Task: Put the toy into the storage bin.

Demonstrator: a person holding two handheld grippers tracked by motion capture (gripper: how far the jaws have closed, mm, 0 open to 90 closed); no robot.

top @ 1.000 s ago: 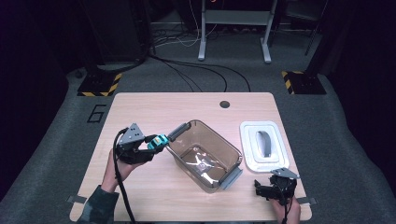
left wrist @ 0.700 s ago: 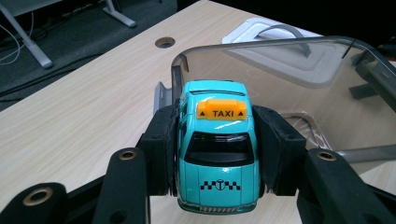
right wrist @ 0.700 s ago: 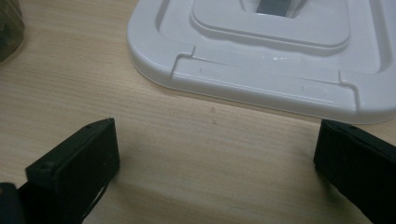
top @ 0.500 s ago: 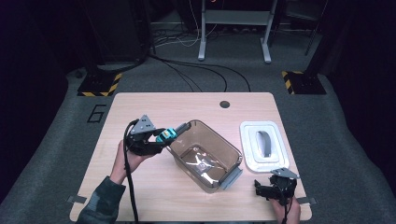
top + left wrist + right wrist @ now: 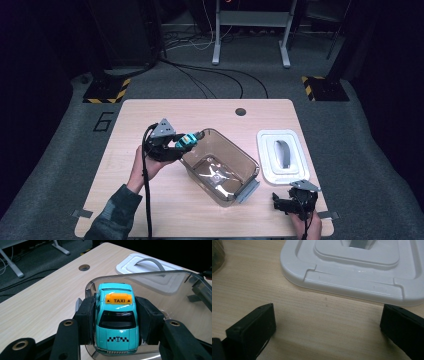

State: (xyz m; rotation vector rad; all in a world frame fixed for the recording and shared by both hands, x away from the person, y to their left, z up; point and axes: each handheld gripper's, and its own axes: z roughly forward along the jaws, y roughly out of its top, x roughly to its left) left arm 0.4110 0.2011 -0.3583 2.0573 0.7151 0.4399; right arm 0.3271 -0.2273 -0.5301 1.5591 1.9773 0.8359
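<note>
Carried rightward since a second ago, the left gripper [image 5: 187, 141], clamped on the teal taxi [image 5: 116, 320], should clear the bin's rim [image 5: 200, 136] before lowering; right gripper [image 5: 327, 327] rests apart.

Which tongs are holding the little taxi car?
The left tongs: they are shut on the turquoise taxi at the clear tub's rim. The right tongs are open over bare table beside the white lid.

Left claw [image 5: 116, 322]: black body, blocky black pads, brass-ringed screw holes in the arms — grey three-cornered plate on top, thick black cable trailing. Right claw [image 5: 327, 322]: same black build, same grey plate. Sleeve [image 5: 112, 212] — dark green.
</note>
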